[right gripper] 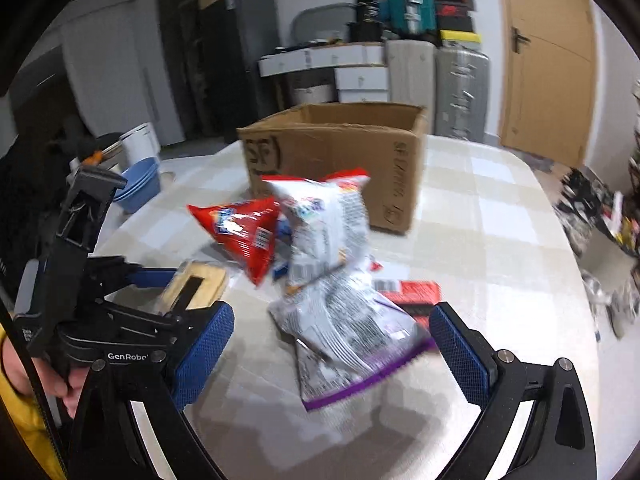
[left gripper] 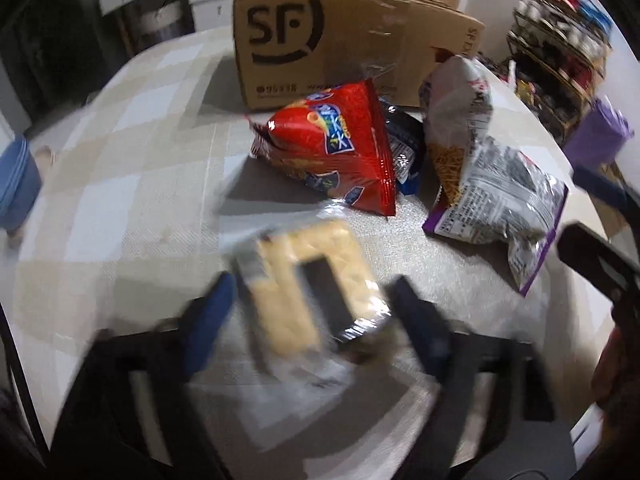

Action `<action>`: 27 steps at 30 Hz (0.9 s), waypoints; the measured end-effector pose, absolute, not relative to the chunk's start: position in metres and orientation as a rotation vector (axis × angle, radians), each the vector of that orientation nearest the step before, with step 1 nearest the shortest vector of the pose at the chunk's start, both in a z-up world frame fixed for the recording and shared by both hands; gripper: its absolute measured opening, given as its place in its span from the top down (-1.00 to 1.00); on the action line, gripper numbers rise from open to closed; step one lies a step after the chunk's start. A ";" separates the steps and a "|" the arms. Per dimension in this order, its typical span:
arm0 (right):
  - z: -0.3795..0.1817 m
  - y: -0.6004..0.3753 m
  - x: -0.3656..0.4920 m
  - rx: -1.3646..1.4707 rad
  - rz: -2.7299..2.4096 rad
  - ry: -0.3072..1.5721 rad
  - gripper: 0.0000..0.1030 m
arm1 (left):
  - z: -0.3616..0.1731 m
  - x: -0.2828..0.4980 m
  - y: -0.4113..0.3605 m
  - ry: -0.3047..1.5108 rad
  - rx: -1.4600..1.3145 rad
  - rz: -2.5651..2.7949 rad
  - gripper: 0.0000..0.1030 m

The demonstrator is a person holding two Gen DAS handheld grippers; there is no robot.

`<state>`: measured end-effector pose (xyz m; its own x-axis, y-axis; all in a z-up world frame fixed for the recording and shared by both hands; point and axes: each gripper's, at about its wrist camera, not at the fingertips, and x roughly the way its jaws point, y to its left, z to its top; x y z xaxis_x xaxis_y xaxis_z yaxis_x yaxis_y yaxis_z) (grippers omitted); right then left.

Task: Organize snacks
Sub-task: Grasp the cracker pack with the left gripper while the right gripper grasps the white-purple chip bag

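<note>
L gripper point(left gripper: 308, 312) spread either side of cracker pack point(left gripper: 312, 280); whether pads touch it can't be told, view blurred. Pack: clear wrap, pale crackers, dark center strip, flat on table point(left gripper: 120, 200). R gripper point(right gripper: 332, 356) wide open, straddling near end of white/purple bag point(right gripper: 344, 320), not pinching. Bag crumpled, far half upright. Red bag point(left gripper: 332, 148) just beyond pack, against white bag; blue packet point(left gripper: 404, 148) wedged btwn. SF box point(right gripper: 336, 160) behind, top open. Flat red pack point(right gripper: 416, 294) under white bag's far side. Blue bowls point(right gripper: 140, 188) at table edge.
</note>
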<state>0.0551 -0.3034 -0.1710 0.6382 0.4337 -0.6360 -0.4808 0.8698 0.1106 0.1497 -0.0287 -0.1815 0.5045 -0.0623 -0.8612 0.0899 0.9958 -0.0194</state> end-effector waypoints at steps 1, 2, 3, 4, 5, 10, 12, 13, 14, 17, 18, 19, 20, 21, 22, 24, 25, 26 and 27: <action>-0.172 -0.301 0.056 -0.084 0.530 0.713 -0.94 | -0.181 0.151 -0.027 1.044 0.030 -0.106 -0.25; -0.174 -0.296 0.060 -0.110 0.532 0.730 -0.94 | -0.179 0.154 -0.026 1.047 0.031 -0.120 -0.25; -0.176 -0.292 0.062 -0.139 0.529 0.741 -0.94 | -0.178 0.156 -0.026 1.050 0.034 -0.132 -0.25; -0.180 -0.289 0.063 -0.160 0.527 0.750 -0.94 | -0.177 0.151 -0.024 1.050 0.035 -0.137 -0.25; -0.184 -0.285 0.066 -0.186 0.518 0.765 -0.94 | -0.176 0.151 -0.023 1.049 0.030 -0.144 -0.25; -0.200 -0.278 0.080 -0.231 0.493 0.841 -0.93 | -0.172 0.146 -0.009 1.040 -0.030 -0.185 -0.24; -0.203 -0.275 0.080 -0.257 0.480 0.843 -0.83 | -0.169 0.141 0.001 1.039 -0.042 -0.181 -0.25; -0.203 -0.273 0.079 -0.279 0.471 0.841 -0.73 | -0.169 0.139 0.004 1.038 -0.050 -0.182 -0.25; -0.204 -0.270 0.077 -0.301 0.469 0.837 -0.70 | -0.168 0.138 0.010 1.038 -0.060 -0.185 -0.24; -0.203 -0.270 0.073 -0.301 0.469 0.836 -0.55 | -0.164 0.134 0.021 1.032 -0.087 -0.185 -0.25; -0.202 -0.271 0.071 -0.293 0.466 0.833 -0.46 | -0.166 0.133 0.026 1.030 -0.099 -0.188 -0.25; -0.202 -0.272 0.071 -0.282 0.465 0.831 -0.26 | -0.165 0.134 0.027 1.025 -0.108 -0.192 -0.25; -0.201 -0.272 0.069 -0.269 0.480 0.826 -0.18 | -0.161 0.136 0.027 1.019 -0.109 -0.194 -0.24; -0.201 -0.271 0.067 -0.265 0.484 0.828 -0.16 | -0.162 0.134 0.030 1.013 -0.109 -0.196 -0.25; -0.200 -0.269 0.066 -0.265 0.480 0.830 -0.15 | -0.160 0.135 0.030 1.008 -0.115 -0.202 -0.25; -0.200 -0.267 0.063 -0.257 0.480 0.835 -0.14 | -0.159 0.131 0.033 0.996 -0.124 -0.208 -0.25; -0.200 -0.267 0.062 -0.243 0.485 0.839 -0.13 | -0.163 0.120 0.040 0.991 -0.126 -0.206 -0.25; -0.200 -0.268 0.061 -0.221 0.492 0.848 -0.13 | -0.165 0.116 0.041 0.987 -0.131 -0.207 -0.25; -0.200 -0.269 0.060 -0.199 0.495 0.855 -0.12 | -0.161 0.118 0.042 0.981 -0.137 -0.209 -0.25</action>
<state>0.0603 -0.2689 -0.2001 0.5515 0.3374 -0.7628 -0.4939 0.8691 0.0273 0.1179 0.0420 -0.1613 0.5382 -0.2364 -0.8090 0.1133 0.9714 -0.2084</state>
